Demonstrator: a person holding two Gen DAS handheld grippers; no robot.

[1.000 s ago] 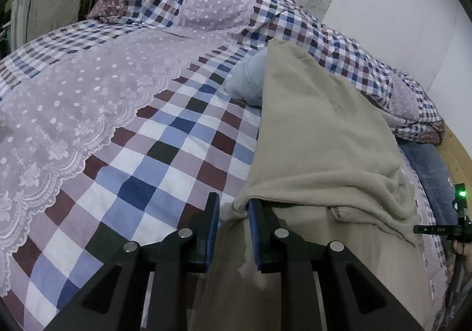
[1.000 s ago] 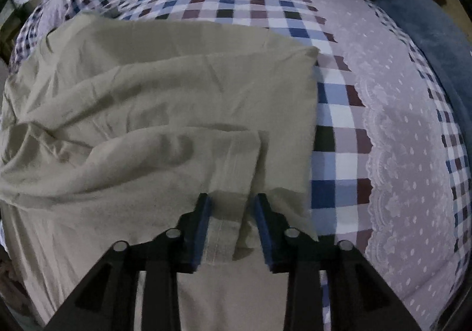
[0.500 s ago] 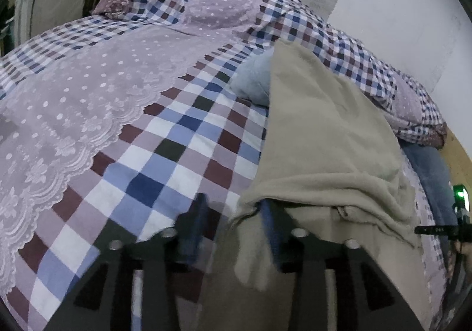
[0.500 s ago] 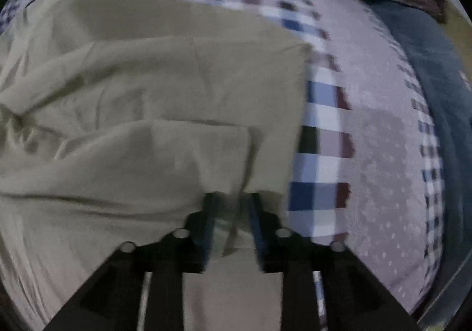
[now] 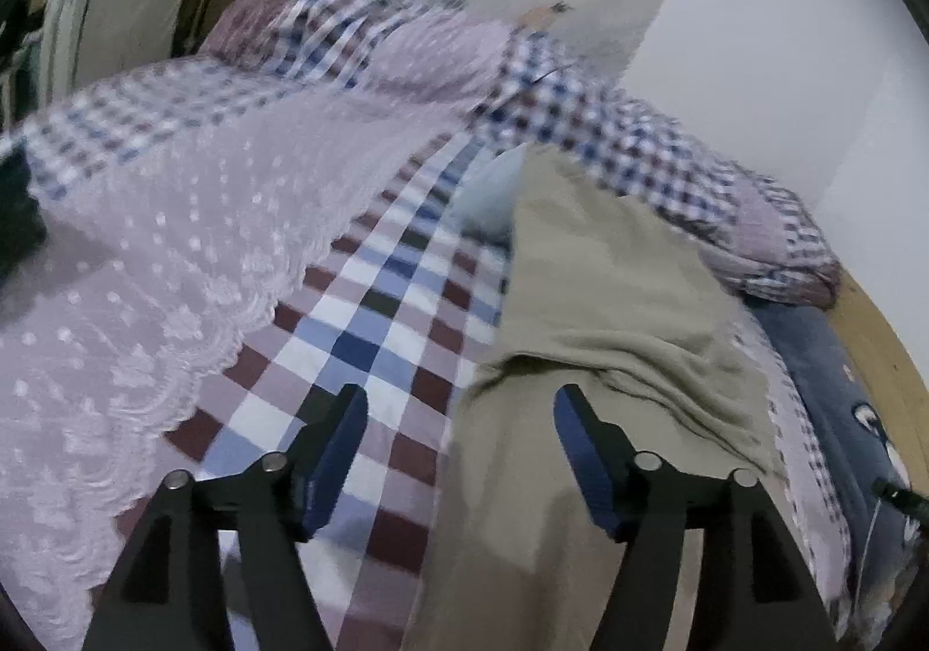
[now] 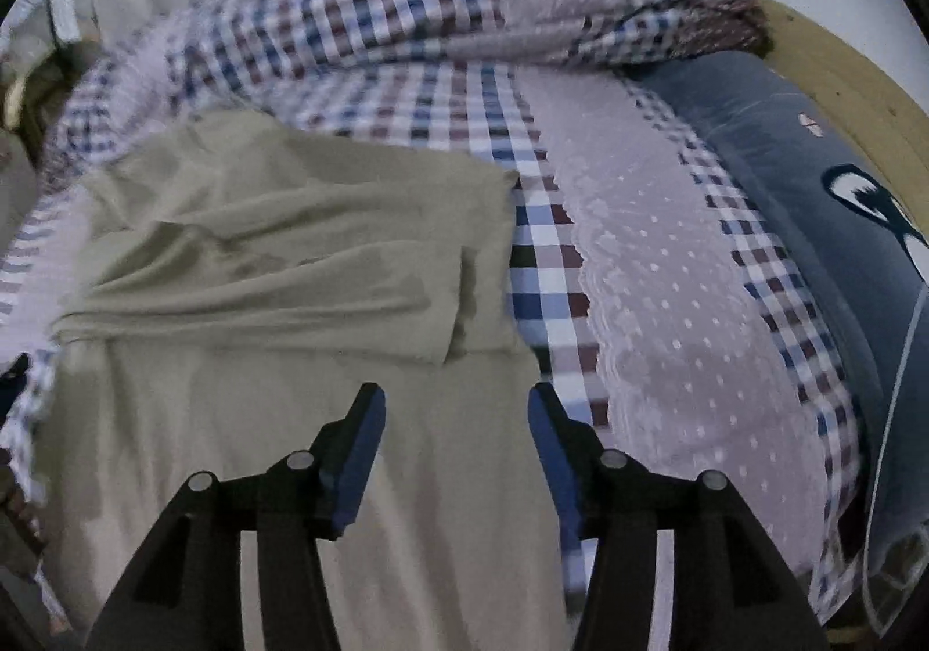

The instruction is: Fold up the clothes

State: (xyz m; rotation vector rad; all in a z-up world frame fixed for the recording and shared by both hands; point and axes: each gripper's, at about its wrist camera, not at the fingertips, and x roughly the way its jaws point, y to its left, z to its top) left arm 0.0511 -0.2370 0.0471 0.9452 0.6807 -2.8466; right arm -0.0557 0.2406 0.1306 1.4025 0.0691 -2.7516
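A beige garment [image 5: 598, 302] [image 6: 278, 268] lies on the checked bedspread [image 5: 371, 326] [image 6: 540, 268], its far part folded back over the near part. In the left wrist view my left gripper [image 5: 461, 407] hangs above the garment's left edge, its jaws opening and nothing between the blue pads. In the right wrist view my right gripper [image 6: 456, 407] hovers over the garment's right side just short of the folded edge; its jaws are opening too and hold nothing. Both views are blurred.
A bunched checked quilt [image 6: 464, 6] lies along the far side of the bed. A dark blue pillow [image 6: 824, 198] [image 5: 824, 389] sits by the wooden bed edge [image 6: 853, 87]. A pale blue cloth [image 5: 488, 192] peeks from under the garment. Furniture [image 5: 116, 24] stands beyond the bed.
Both grippers let go of the beige garment's folded edge, spread their jaws and pulled up and back. The fold now lies flat on the garment.
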